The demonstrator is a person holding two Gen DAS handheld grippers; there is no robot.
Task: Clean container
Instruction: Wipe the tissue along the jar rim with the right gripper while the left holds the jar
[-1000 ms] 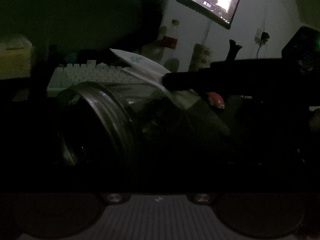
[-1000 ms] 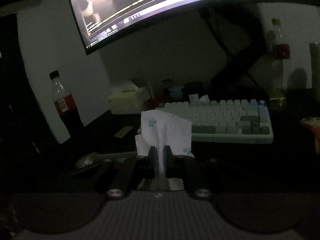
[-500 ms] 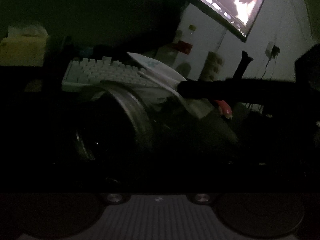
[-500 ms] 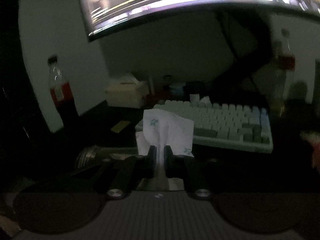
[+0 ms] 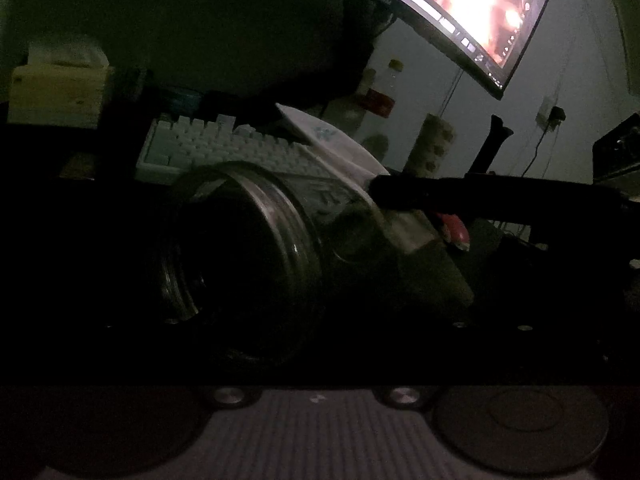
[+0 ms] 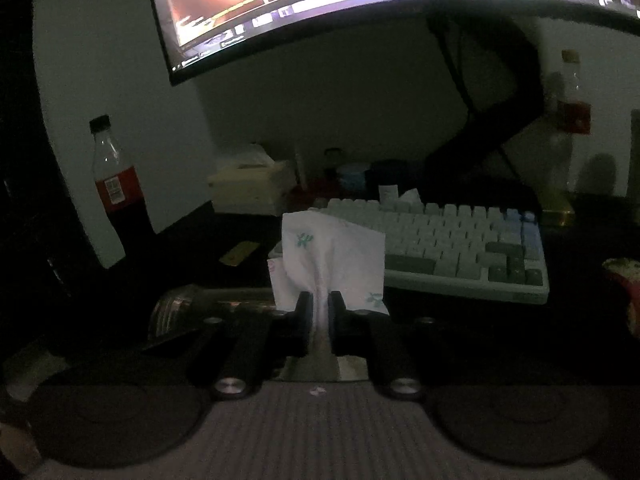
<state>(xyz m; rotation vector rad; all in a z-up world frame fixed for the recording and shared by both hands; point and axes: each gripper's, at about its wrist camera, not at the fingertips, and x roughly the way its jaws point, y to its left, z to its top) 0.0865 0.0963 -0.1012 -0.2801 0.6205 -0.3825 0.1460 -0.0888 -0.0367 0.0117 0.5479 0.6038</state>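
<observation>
The glass jar (image 5: 248,256) lies on its side close in front of the left wrist camera, its threaded mouth turned to the left of that view and its body running off to the right. It seems to be carried by the left hand-held gripper, whose fingers are lost in the dark under and around the jar, so I cannot tell whether they are clenched on it or merely cradling it. Holding it sideways like this would make sense for cleaning: the outer wall is offered up to the other tool.

The right hand-held gripper (image 6: 318,308) is clenched on a white tissue (image 6: 328,256) with small green prints, the paper pinched between the two fingers and fanning out ahead of them. In the left view the same tissue (image 5: 332,148) sits at the tip of the dark finger (image 5: 404,192), against or just above the jar's upper side (the dim light leaves actual contact uncertain). A pinch near the tissue's base keeps a loose pad free to rub with.

Behind, toward the far edge of the table (image 6: 580,320), are a white keyboard (image 6: 444,244), a cola bottle (image 6: 116,184) at the left, a tissue box (image 6: 248,188) and a curved monitor (image 6: 360,4) overhead.

Whether the glass is already wiped clean cannot be judged in this gloom.
</observation>
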